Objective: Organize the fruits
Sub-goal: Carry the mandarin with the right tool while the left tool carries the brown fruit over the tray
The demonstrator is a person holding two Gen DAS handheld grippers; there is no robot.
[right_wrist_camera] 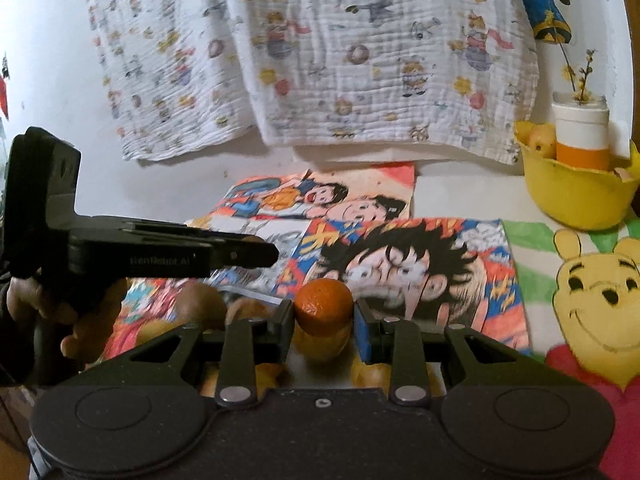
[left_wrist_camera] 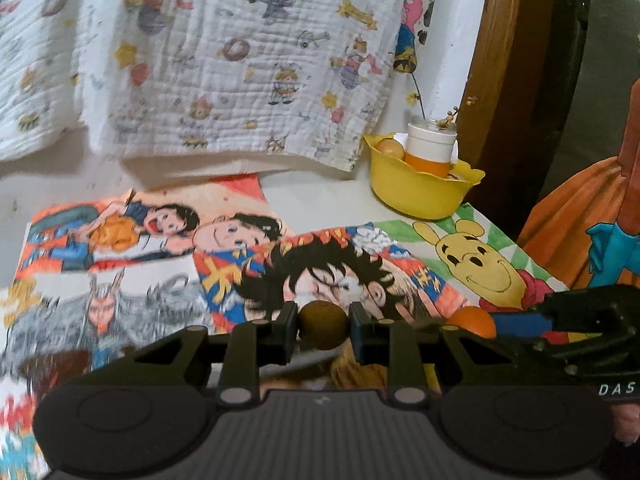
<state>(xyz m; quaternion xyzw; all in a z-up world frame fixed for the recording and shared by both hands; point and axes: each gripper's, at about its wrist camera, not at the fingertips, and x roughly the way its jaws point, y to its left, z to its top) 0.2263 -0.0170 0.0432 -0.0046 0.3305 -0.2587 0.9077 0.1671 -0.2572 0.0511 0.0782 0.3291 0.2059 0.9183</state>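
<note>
- The left tongs (left_wrist_camera: 323, 330) are closed on a small brown fruit (left_wrist_camera: 322, 325), round and dull-skinned, pinched at its widest part between the two pads. It looks light and firm; the rough skin should not slip, though a hard squeeze could bruise it.
- The right tongs (right_wrist_camera: 324, 318) are closed on a small orange (right_wrist_camera: 323, 307), also taken across its middle. The peel is glossy and dimpled, so I judge it a little more slippery, and soft enough to dent; a gentle hold at the widest girth suits it.
- Both fruits are held up above the counter (left_wrist_camera: 320, 196), nearer the cameras than the yellow bowl (left_wrist_camera: 420, 196), which stands well apart toward the far right corner.
- The yellow bowl already holds a white and orange cup (left_wrist_camera: 430, 148) with a twig in it and a pale round fruit (left_wrist_camera: 387, 147) beside the cup, so free room inside looks tight.
- More yellowish fruit lies blurred beneath the right tongs; what kind I cannot tell.
- The counter is white and covered with loose cartoon drawings (right_wrist_camera: 412, 264) that may slide under anything set down.
- Behind the bowl a printed cloth (left_wrist_camera: 224, 60) hangs on the wall, with a brown wooden frame (left_wrist_camera: 504, 60) to its right.
</note>
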